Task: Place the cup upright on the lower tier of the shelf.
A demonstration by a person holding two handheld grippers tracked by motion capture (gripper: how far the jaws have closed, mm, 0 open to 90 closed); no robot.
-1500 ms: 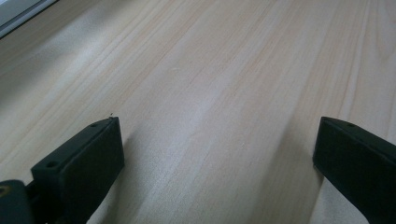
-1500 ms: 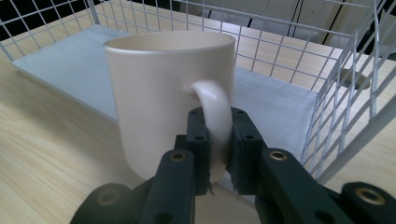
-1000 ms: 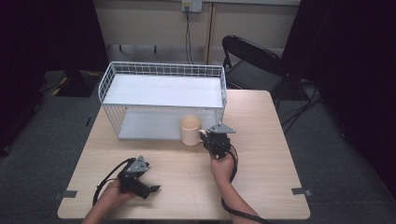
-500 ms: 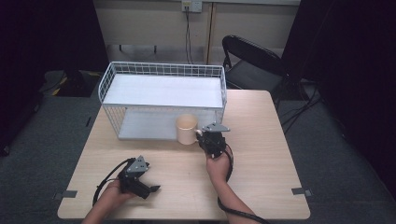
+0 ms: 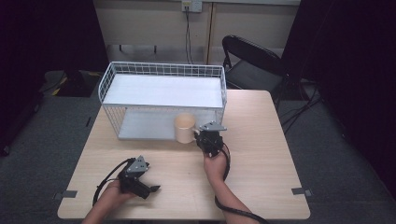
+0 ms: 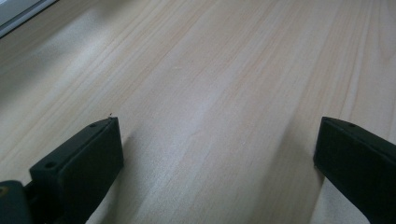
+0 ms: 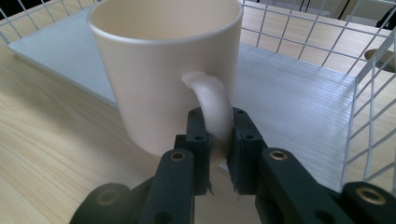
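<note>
While we clamp the right gripper point(image 7: 217, 140) on the handle of the cream mug point(image 7: 163, 70), centre frame at the wire basket's point(image 5: 163, 77) open lower shelf, its mesh stands close right. Our left gripper point(image 6: 210, 154) rests spread on bare table point(image 5: 261, 154), lower left. Since earlier, the mug has shifted left.

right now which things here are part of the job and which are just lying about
Part of the job:
- cream mug, held by its handle
- right gripper, shut on that handle
- white wire rack, mug at the front edge of its lower shelf

Just about:
- left gripper, open, resting on the table
- black chair behind the table
</note>
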